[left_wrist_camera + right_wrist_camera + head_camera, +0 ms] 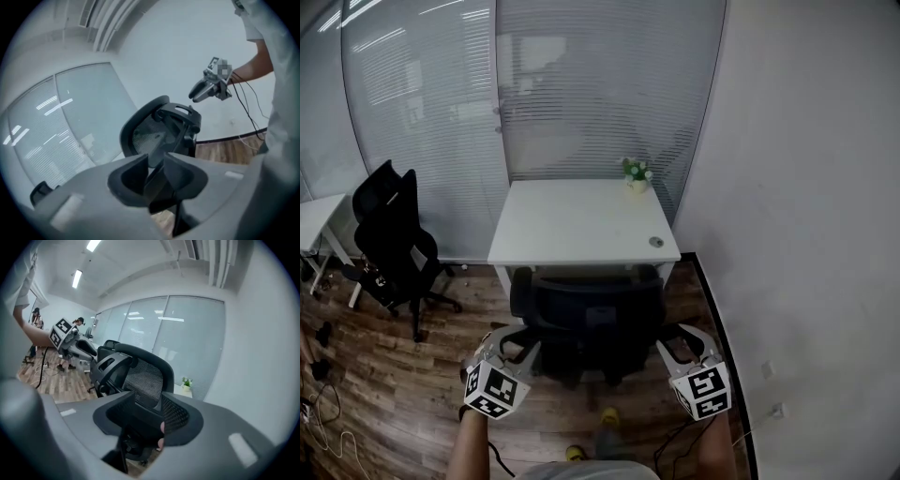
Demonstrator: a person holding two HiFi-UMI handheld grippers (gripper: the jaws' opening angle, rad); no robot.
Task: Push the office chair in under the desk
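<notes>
Right now I stand behind the black office chair (pixel 586 323), which faces the white desk (pixel 581 220) with the top of its backrest just at the desk's near edge; the backrest hides the seat from me. My left gripper (pixel 514 345) is at the left side of the backrest and my right gripper (pixel 680 339) at the right side, both roughly level with each other and pointing towards the desk. In the left gripper view a dark bar of the chair's frame fills the narrow gap between the jaws, so that gripper is clamped on the chair's left edge. In the right gripper view the rim of the mesh back (pixel 145 378) sits between the jaws and spans the gap, so I read that one as gripping the chair too. Both views look up past the jaws to the headrest (pixel 180 115). On the desk's far right corner stands a small potted plant (pixel 637 174), and a round cable grommet (pixel 656 242) sits near its front right corner. Behind the desk is a glass partition with blinds (pixel 581 84), and to the right a plain white wall (pixel 806 187). A second black chair (pixel 394 239) stands well apart on the left of the wooden floor (pixel 384 384)
</notes>
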